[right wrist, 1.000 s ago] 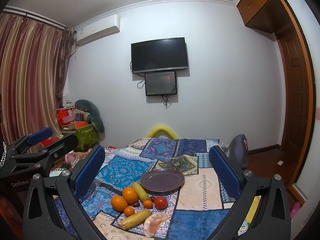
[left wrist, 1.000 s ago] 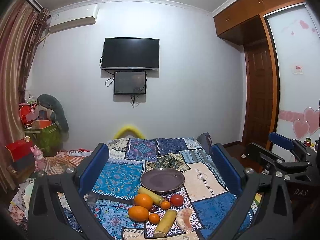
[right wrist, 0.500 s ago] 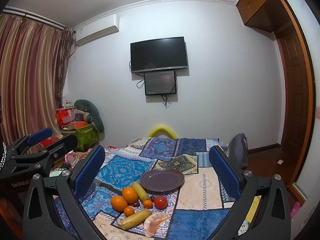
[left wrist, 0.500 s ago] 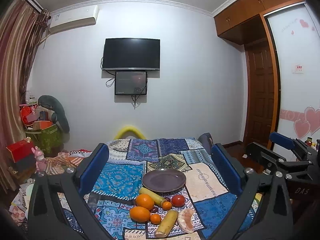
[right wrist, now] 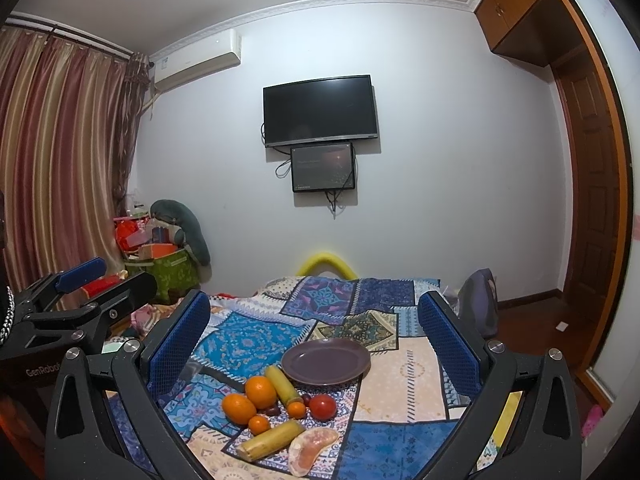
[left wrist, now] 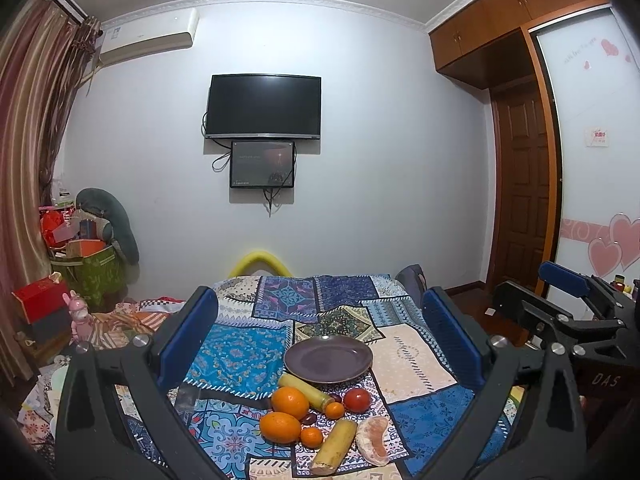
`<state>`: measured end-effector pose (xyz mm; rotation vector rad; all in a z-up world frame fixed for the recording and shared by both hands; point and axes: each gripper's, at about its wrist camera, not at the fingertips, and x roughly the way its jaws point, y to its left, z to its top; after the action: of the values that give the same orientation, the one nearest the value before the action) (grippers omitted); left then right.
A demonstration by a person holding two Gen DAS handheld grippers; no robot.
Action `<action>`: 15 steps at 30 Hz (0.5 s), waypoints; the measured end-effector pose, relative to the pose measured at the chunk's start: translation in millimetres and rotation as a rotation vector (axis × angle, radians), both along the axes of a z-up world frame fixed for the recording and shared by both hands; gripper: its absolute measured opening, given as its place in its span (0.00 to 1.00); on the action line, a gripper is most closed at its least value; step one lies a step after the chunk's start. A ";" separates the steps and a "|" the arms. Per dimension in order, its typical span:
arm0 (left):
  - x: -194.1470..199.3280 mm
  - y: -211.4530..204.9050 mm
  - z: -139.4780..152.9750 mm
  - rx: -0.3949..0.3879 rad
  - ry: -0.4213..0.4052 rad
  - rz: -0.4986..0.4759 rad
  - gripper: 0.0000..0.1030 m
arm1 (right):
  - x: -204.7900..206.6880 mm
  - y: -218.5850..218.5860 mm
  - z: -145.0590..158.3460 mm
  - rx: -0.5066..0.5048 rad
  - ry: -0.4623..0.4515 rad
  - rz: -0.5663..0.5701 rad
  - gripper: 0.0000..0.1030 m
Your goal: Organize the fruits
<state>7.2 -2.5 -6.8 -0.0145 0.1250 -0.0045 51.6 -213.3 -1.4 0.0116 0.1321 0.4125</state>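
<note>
Purple plate (left wrist: 328, 359), orange oranges (left wrist: 289, 402), red tomato (left wrist: 357, 399) on blue patchwork-patterned cloth (left wrist: 240, 352).

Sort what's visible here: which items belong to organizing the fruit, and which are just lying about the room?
Belongs to the job:
- round dark purple plate, empty
- two large oranges
- two small tangerines
- red tomato
- two yellow-green stalk pieces
- peeled pomelo segment
- open left gripper and open right gripper

Just lying about:
- patchwork cloth
- wall-mounted black television
- pink rabbit toy
- green box

Even, soft indoor light from overhead fills both fisheye views, sharp at the centre, with faint shadows under the fruit, a dull sheen on the plate (left wrist: 328, 360), bowed walls and black vignetted corners at the edges.
</note>
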 end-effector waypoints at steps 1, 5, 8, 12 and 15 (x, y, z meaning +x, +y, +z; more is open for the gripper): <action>0.1 0.5 -0.6 -0.001 0.001 0.000 1.00 | 0.5 0.2 -0.2 -0.001 0.001 0.000 1.00; 4.8 2.8 -4.5 -0.002 0.015 0.001 1.00 | 4.0 1.7 -1.9 -0.008 0.009 0.000 1.00; 11.2 4.6 -8.8 -0.002 0.031 0.003 1.00 | 8.3 3.8 -3.4 -0.016 0.017 -0.003 1.00; 22.6 9.7 -15.1 0.002 0.057 0.016 1.00 | 16.9 4.1 -8.4 -0.025 0.024 -0.014 1.00; 33.7 16.5 -20.8 -0.009 0.085 0.012 1.00 | 29.0 3.9 -16.2 -0.038 0.047 -0.024 1.00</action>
<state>41.0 13.9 -27.6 -0.0242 0.2102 0.0081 80.7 -209.4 -17.6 -0.0145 0.1858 0.3854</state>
